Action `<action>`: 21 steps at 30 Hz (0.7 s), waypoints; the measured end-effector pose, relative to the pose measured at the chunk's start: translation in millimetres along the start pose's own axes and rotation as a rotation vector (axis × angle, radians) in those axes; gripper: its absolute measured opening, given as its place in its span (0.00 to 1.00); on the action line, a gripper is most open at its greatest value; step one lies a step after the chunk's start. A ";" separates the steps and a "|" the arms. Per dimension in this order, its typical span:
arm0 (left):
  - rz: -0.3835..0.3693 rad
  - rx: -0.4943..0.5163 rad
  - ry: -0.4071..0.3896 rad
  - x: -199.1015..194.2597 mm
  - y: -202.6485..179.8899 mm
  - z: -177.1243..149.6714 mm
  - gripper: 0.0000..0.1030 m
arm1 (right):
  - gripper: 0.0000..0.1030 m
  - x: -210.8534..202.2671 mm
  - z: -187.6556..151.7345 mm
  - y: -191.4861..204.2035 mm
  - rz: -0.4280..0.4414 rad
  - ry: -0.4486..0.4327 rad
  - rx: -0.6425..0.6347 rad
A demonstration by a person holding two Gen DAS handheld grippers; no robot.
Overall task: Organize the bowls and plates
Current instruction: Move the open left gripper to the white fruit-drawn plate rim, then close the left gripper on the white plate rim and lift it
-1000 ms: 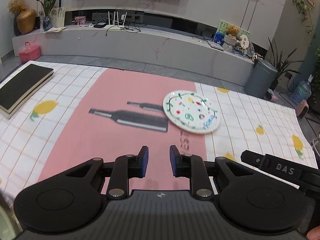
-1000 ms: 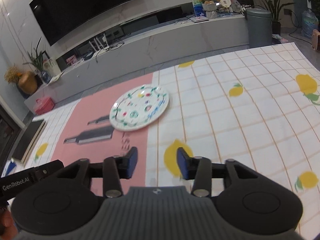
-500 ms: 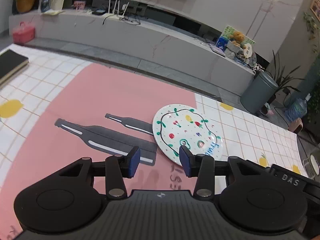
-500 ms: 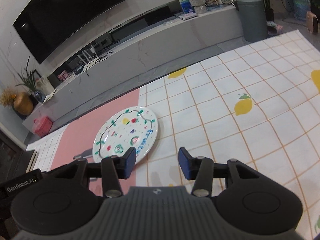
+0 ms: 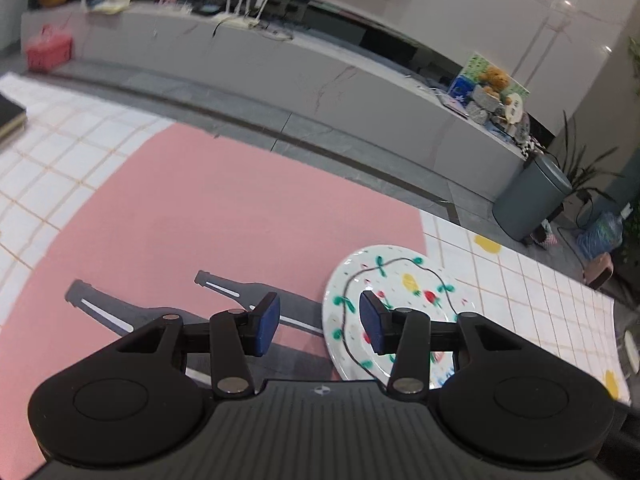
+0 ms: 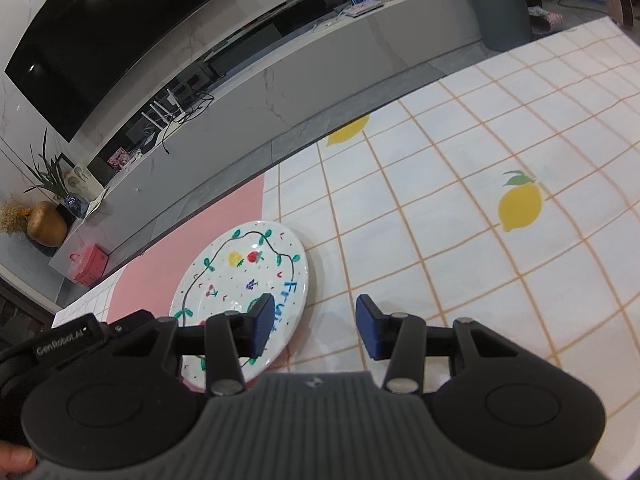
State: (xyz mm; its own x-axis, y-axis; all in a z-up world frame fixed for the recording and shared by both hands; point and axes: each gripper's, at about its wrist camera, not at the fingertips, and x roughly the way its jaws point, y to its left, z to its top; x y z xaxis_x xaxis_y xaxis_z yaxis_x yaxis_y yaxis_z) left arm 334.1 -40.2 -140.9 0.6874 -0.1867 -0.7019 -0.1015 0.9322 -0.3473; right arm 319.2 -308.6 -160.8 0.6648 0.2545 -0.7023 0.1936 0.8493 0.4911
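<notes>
Early stage, nothing sorted yet. Plate (image 5: pixel 400 280) flat on cloth, ungrabbed.
L gripper (image 5: pixel 318 322) jaws just been opening, wide, empty; plate rim between them, R pad over it.
R gripper (image 6: pixel 310 330) part-open, empty; plate under L pad.
Left: grasp, move. No bowls seen.

The table is spread with a cloth (image 6: pixel 460 208) of white squares with orange lines and yellow lemons, and a pink mat (image 5: pixel 208 216) printed with grey bottles. One painted plate (image 6: pixel 240 276) lies flat where mat meets cloth, under the left finger of the right gripper (image 6: pixel 314 326) and the right finger of the left gripper (image 5: pixel 318 322).
</notes>
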 end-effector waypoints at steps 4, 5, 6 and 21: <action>-0.025 -0.031 0.020 10.9 5.1 0.3 0.51 | 0.37 8.8 1.5 -3.9 0.033 0.000 0.027; -0.026 -0.038 0.028 14.2 5.7 0.3 0.51 | 0.37 10.1 2.0 -3.6 0.040 0.001 0.032; -0.030 -0.045 0.034 17.0 6.3 -0.2 0.51 | 0.36 11.3 2.4 -3.4 0.048 0.002 0.036; -0.035 -0.024 0.049 25.1 -6.7 -0.9 0.21 | 0.12 21.1 -1.5 0.6 0.069 0.033 0.070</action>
State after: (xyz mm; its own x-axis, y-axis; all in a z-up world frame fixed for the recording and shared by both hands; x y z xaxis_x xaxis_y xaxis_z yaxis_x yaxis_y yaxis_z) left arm 351.4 -51.4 -156.7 0.6551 -0.2340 -0.7184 -0.0960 0.9173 -0.3864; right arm 332.3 -302.1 -176.1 0.6540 0.3277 -0.6818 0.1985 0.7954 0.5727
